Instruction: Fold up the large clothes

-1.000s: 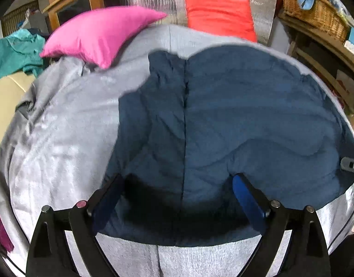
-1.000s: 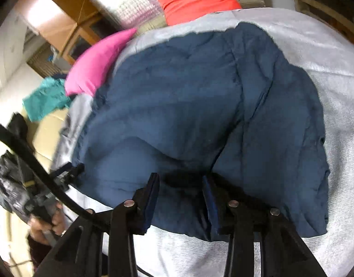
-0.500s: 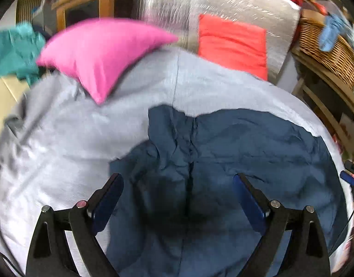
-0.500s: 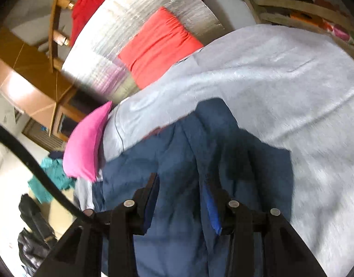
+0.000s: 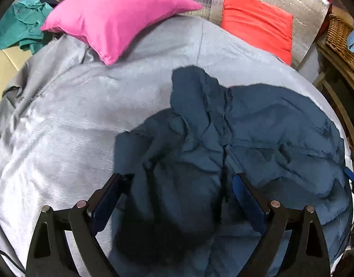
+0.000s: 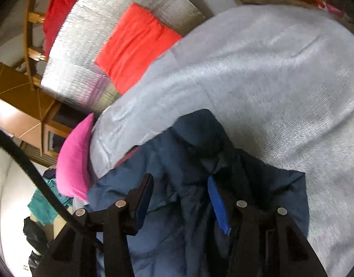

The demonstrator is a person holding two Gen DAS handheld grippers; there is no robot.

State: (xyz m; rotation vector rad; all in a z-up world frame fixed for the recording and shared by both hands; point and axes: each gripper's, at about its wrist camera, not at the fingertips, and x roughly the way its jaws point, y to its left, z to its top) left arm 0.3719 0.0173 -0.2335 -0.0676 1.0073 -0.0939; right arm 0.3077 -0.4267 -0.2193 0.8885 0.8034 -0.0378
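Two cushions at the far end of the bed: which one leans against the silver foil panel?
The orange-red cushion, propped against the silver foil panel. The pink cushion lies further left on the grey bedcover, pointing a corner toward the foil.

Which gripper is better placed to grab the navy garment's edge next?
Likely left. The left gripper is open wide over the navy garment, by its bunched left edge. The right gripper is open too, but over mid-fabric.

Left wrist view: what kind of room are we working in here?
Probably a lived-in bedroom or spare room: the navy garment lies on a grey bed cover with a pink pillow and a red pillow, and a wicker basket sits alongside.
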